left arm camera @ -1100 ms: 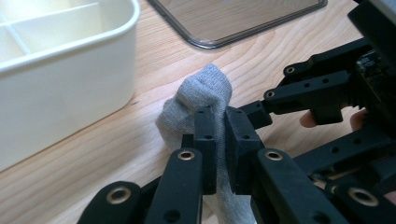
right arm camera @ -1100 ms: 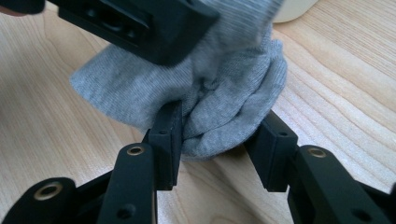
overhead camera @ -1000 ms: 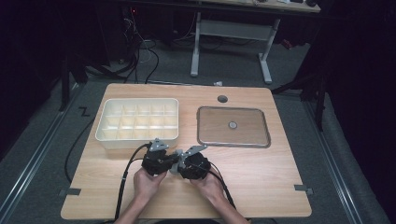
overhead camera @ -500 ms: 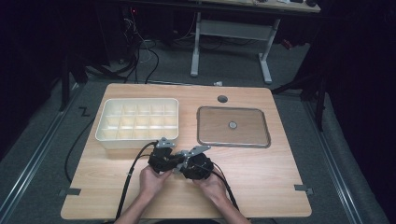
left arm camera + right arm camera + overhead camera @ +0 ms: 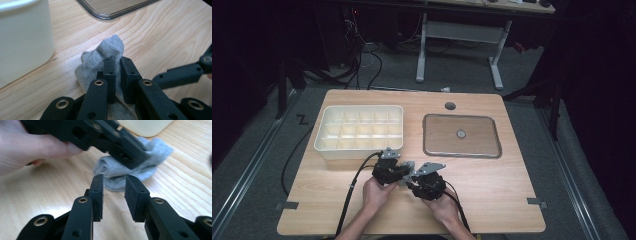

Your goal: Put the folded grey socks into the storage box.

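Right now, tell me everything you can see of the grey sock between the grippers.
The grey sock is a small knitted piece, soft and bunched into a crumpled lump rather than laid flat. It lies on the wooden table, near the front of the white compartment box. The left gripper is shut on its fabric, one fold poking out past the jaws. The right gripper stands just short of it, jaws apart after closing somewhat, nothing between them.

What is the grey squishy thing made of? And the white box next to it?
The grey thing looks like soft knitted cloth, maybe a sock: fine ribbed weave, floppy folds. The white box looks like smooth, matte plastic with rounded corners and thin dividers, though the pictures can't prove it.
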`<state>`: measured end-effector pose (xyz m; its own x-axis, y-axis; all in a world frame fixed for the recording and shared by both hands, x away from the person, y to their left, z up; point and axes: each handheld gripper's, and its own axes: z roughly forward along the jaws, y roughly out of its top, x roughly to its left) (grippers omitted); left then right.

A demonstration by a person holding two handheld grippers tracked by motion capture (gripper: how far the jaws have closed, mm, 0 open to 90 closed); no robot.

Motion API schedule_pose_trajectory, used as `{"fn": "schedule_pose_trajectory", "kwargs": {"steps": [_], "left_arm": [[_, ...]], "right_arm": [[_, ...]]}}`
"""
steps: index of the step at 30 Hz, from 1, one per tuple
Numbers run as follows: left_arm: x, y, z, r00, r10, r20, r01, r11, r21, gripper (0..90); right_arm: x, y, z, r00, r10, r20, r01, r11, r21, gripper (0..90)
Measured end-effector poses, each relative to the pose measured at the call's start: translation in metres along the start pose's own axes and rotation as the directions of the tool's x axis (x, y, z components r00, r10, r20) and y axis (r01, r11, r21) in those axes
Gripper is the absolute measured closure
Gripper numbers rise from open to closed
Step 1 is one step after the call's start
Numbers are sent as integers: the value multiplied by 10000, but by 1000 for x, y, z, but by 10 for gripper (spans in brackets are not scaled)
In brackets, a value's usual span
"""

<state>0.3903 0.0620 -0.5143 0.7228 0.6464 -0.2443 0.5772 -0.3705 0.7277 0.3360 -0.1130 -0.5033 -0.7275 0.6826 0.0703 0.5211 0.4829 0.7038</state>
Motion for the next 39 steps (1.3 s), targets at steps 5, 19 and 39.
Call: {"fn": "schedule_pose_trajectory", "kwargs": {"steps": [5, 19, 39], "left_arm": [[-2, 0, 0, 9998, 157, -92, -156, 9999, 20, 835], [-3, -1, -1, 9993, 341, -147, -341, 9994, 20, 827], [8, 1, -11, 9990, -433, 52, 436, 9929, -1110, 645]], "right_arm": [[5, 4, 4, 10000, -49, -66, 50, 9999, 116, 694], [2, 1, 6, 9995, 288, 149, -288, 9996, 9, 889], [-8, -11, 12, 9993, 354, 82, -357, 9987, 361, 896]]}}
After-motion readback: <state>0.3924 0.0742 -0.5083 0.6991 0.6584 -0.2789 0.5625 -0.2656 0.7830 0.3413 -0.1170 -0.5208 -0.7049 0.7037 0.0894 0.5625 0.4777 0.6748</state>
